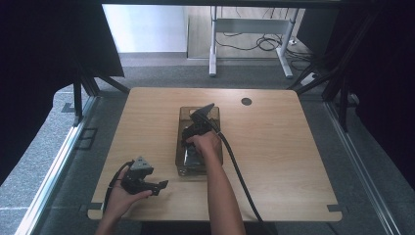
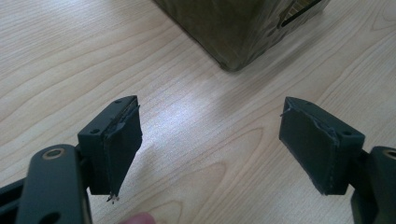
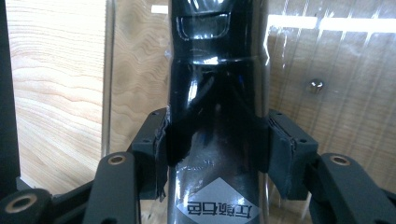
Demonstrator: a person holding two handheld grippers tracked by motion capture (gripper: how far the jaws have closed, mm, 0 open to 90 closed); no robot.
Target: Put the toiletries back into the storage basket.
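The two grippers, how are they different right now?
The right gripper is shut on a shiny black bottle, while the left gripper is open with nothing between its jaws. The right gripper reaches into the clear box; the left gripper rests beside it over the bare table. Both have black jaws.

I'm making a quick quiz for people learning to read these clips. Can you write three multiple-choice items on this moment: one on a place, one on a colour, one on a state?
1. Where is the transparent bin?
A. Near the middle of the table
B. On the floor
C. At the table's far right corner

2. What colour is the bottle between the right gripper's pads?
A. White
B. Glossy black
C. Red

3. How do the left gripper's jaws stand?
A. Clamped on the bin
B. Shut on a cloth
C. Open, with bare wooden table between them

Answers: 1 A, the high view shows it mid-table; 2 B, its shiny dark body shows in the right gripper view; 3 C, a wide gap shows in the left gripper view.
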